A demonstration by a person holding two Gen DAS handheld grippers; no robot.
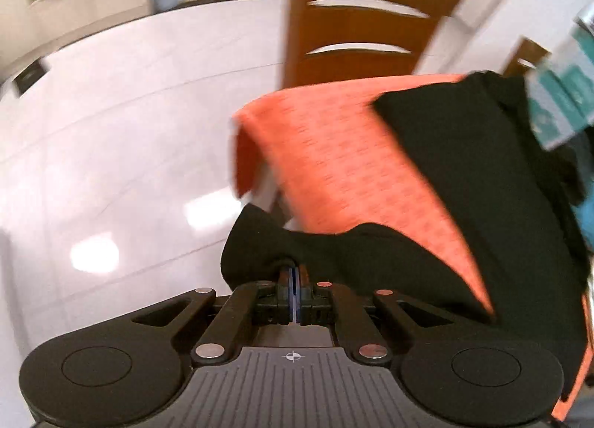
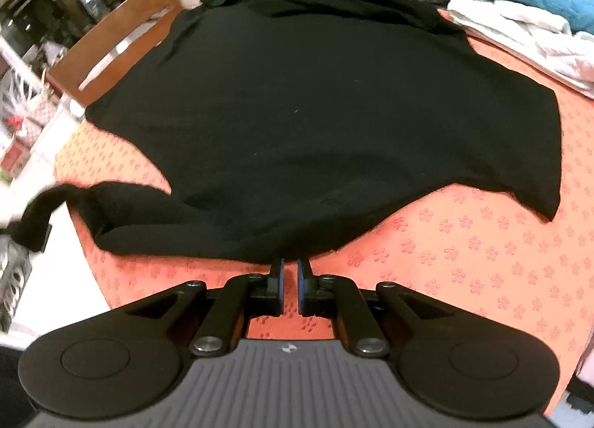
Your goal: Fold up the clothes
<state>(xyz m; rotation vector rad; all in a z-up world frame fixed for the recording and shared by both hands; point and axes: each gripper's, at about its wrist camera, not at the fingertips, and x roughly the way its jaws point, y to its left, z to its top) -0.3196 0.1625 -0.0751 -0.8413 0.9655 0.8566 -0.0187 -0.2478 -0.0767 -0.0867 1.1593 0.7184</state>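
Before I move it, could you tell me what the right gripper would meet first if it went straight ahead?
Most likely the near hem of the black shirt: the right gripper points straight at it, slightly open, tips about at its edge; depth is unclear.

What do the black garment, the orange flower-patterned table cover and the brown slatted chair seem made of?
Black garment: soft matte knit fabric, probably; it drapes limply. Orange flower-patterned table cover: likely embossed cloth or vinyl; raised flowers, dull surface. Brown slatted chair: smooth finished wood, apparently.
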